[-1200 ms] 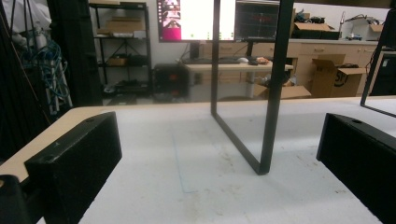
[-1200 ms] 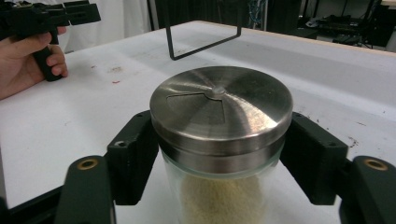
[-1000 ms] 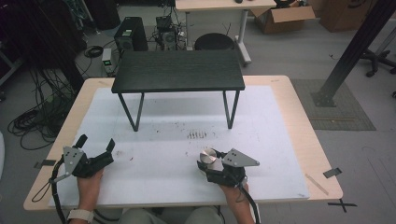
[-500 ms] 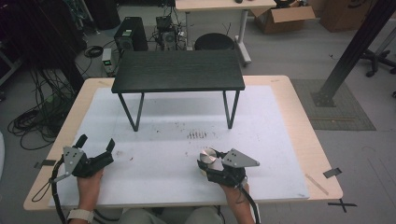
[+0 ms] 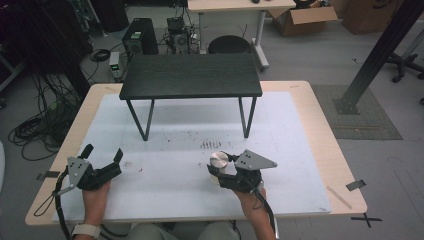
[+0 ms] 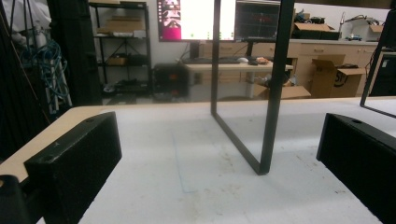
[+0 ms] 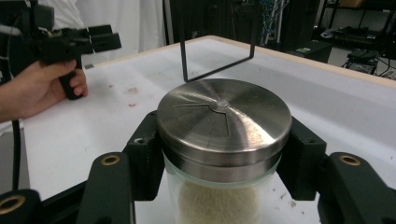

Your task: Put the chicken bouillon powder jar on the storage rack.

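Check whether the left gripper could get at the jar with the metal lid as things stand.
Probably not cleanly. The right gripper is shut on the jar, its jaws covering both sides. The left gripper stands open well to the jar's left over bare white mat, so only the lid looks free.

Left tool point(image 5: 102, 161): jaws spread wide, nothing between them, pointing toward 2 o'clock, gripped by left hand point(image 5: 95, 192). Right tool point(image 5: 218, 170): jaws clamped, pointing toward 10 o'clock, gripped by right hand point(image 5: 248, 196).
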